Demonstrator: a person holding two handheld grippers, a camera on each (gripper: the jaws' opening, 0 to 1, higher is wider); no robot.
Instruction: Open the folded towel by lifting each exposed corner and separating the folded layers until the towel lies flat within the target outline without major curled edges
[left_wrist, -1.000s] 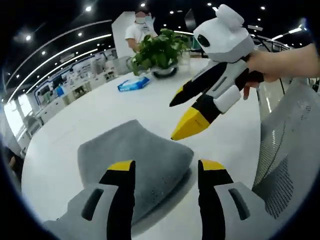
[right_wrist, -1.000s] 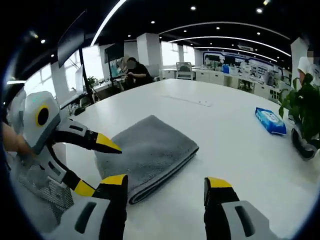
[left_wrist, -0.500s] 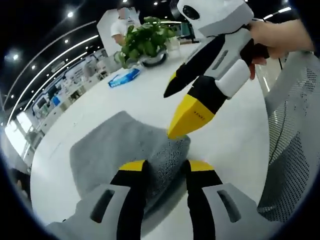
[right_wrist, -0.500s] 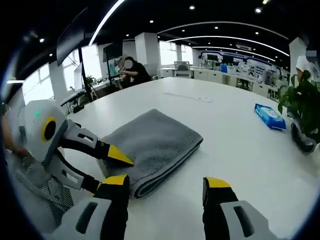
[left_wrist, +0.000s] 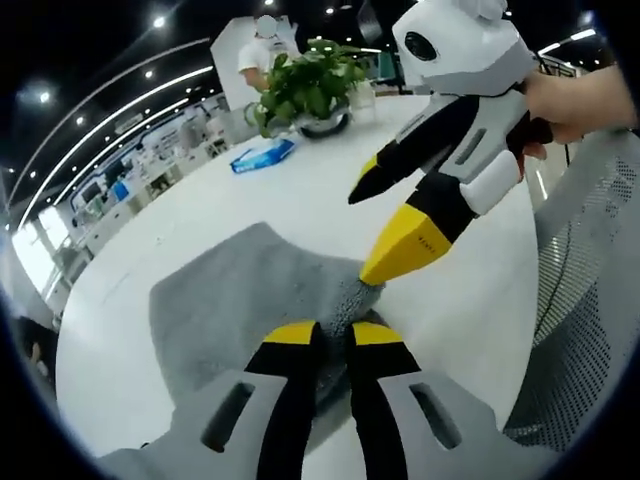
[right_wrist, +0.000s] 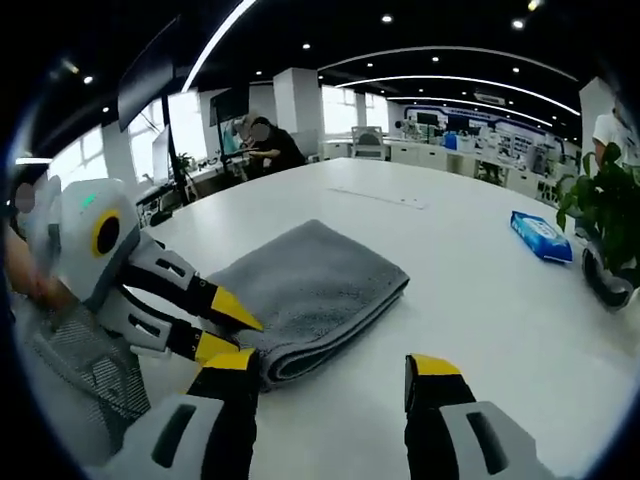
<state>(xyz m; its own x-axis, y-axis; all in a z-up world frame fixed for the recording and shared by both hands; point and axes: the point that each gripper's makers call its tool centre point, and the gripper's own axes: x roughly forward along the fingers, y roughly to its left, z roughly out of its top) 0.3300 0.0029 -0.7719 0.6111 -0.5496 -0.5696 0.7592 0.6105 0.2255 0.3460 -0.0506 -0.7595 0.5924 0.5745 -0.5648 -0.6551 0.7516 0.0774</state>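
Note:
A folded grey towel (left_wrist: 240, 300) lies on the white table (left_wrist: 300, 200), near the edge. My left gripper (left_wrist: 332, 335) has its jaws nearly together on the towel's near corner. In the right gripper view the left gripper (right_wrist: 238, 335) comes in from the left and pinches that same corner of the towel (right_wrist: 310, 285). My right gripper (right_wrist: 332, 365) stands open above the table, just in front of the towel's folded edge. In the left gripper view the right gripper (left_wrist: 365, 235) is held by a hand, open, its lower yellow tip at the towel corner.
A potted plant (left_wrist: 310, 90) and a blue packet (left_wrist: 262, 155) sit at the far side of the table; they also show as plant (right_wrist: 605, 220) and packet (right_wrist: 541, 238). A grey mesh chair (left_wrist: 590, 300) stands beside the table edge. People are in the background.
My left gripper's jaws have come together from wide open onto the towel's near corner. The right gripper stays open and has shifted only slightly beside that corner.

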